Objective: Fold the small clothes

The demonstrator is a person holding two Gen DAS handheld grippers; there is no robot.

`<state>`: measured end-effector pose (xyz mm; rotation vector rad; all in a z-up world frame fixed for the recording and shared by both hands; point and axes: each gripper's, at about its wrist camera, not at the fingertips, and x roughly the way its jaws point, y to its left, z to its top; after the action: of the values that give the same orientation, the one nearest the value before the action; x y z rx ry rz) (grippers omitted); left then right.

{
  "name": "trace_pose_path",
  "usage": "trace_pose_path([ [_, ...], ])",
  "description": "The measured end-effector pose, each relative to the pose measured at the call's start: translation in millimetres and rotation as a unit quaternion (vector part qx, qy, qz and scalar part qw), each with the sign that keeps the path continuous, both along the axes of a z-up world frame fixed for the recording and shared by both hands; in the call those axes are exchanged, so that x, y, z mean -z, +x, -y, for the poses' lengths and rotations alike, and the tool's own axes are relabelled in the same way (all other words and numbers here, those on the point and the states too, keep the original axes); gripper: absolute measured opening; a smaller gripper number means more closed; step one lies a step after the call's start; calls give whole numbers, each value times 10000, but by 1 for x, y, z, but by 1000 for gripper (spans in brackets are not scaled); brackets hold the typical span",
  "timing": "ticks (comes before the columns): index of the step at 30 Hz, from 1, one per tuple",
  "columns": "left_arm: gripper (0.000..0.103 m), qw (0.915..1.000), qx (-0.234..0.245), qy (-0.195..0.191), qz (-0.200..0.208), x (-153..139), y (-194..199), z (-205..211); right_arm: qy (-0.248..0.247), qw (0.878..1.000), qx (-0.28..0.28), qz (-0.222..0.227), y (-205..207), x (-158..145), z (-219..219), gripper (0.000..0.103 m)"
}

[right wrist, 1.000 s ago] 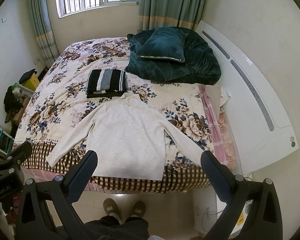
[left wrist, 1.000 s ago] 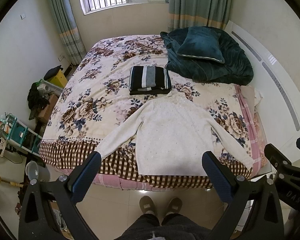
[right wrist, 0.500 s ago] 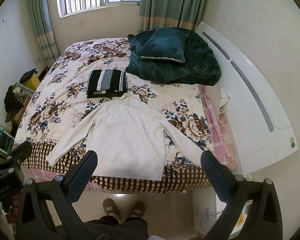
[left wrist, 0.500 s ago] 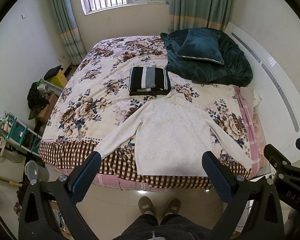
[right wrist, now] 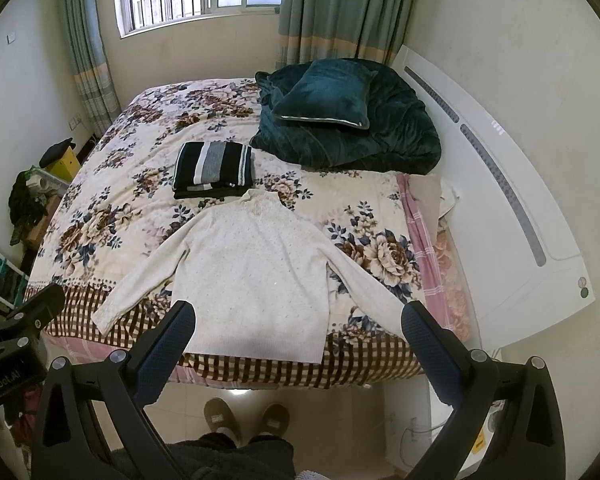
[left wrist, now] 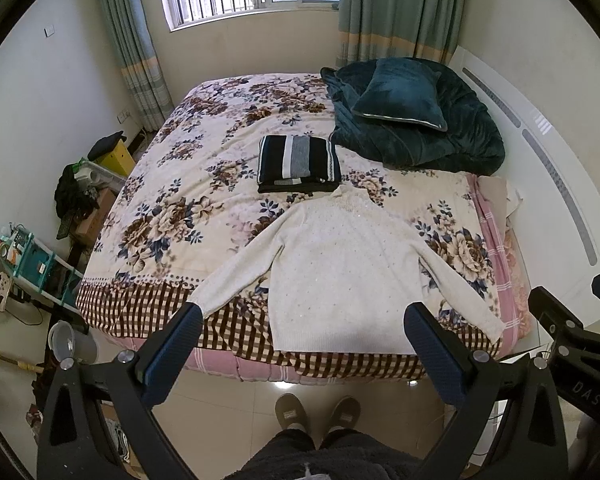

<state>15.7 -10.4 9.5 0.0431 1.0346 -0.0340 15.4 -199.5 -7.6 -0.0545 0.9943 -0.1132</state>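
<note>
White sweater (left wrist: 340, 276) lies flat on the bed (left wrist: 204, 208), sleeves spread for folding; left tool (left wrist: 300, 344) and right tool (right wrist: 298, 340) gape wide, holding nothing.

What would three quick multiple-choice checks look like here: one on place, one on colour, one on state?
1. Where is the folded striped garment?
A. just beyond the sweater's collar
B. on the floor
C. on the pillow

2. What colour is the spread-out sweater?
A. teal
B. white
C. black

3. How are the two hand-held grippers?
A. both open, holding nothing
B. both shut on a sleeve
C. left shut, right open

Key:
1 A, it lies on the bed beside the collar.
2 B, the knit is white against the floral cover.
3 A, the left hand-held gripper and right hand-held gripper have jaws wide apart, short of the cloth.
</note>
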Motion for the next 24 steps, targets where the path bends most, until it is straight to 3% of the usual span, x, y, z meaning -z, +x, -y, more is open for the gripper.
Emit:
trace_pose_path([
  [24, 103, 10000, -5, -34, 45, -8, 4, 5, -15, 10000, -18, 17, 4, -14, 4, 103],
])
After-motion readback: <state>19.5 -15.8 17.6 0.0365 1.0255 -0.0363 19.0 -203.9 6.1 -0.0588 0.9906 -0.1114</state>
